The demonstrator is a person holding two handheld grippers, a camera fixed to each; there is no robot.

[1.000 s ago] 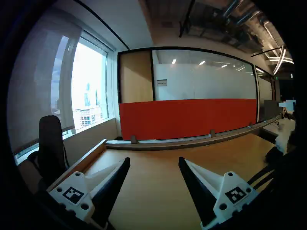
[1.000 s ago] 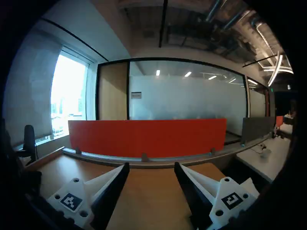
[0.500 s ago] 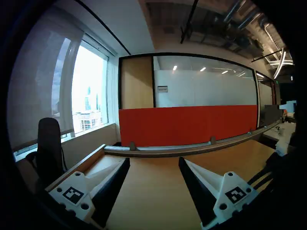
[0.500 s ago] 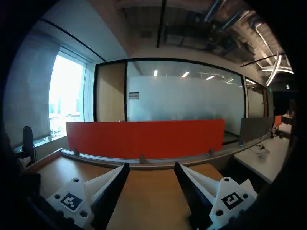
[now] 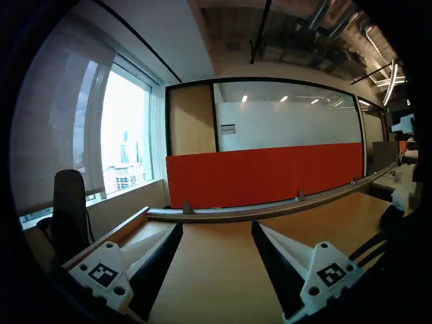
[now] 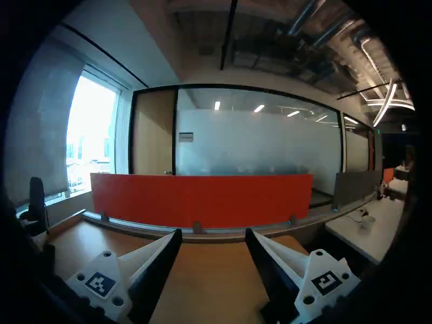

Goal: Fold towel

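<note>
My left gripper (image 5: 217,227) stands open over the wooden desk (image 5: 216,270), nothing between its white and black fingers (image 5: 156,259). In the right gripper view my right gripper (image 6: 213,233) is open too, above the same kind of wooden desk (image 6: 216,281), its fingers (image 6: 286,270) holding nothing. At the right edge of the left gripper view a dark part of the other gripper (image 5: 391,216) and its cables shows.
An orange divider panel (image 5: 264,175) on a grey rail runs along the desk's far edge. A black office chair (image 5: 70,213) stands at the left by the window (image 5: 121,146). A second white desk (image 6: 367,227) lies to the right. Frosted glass wall behind.
Both views have tilted up a little, so the divider and desk sit lower in frame. Both grippers stay open as before.
</note>
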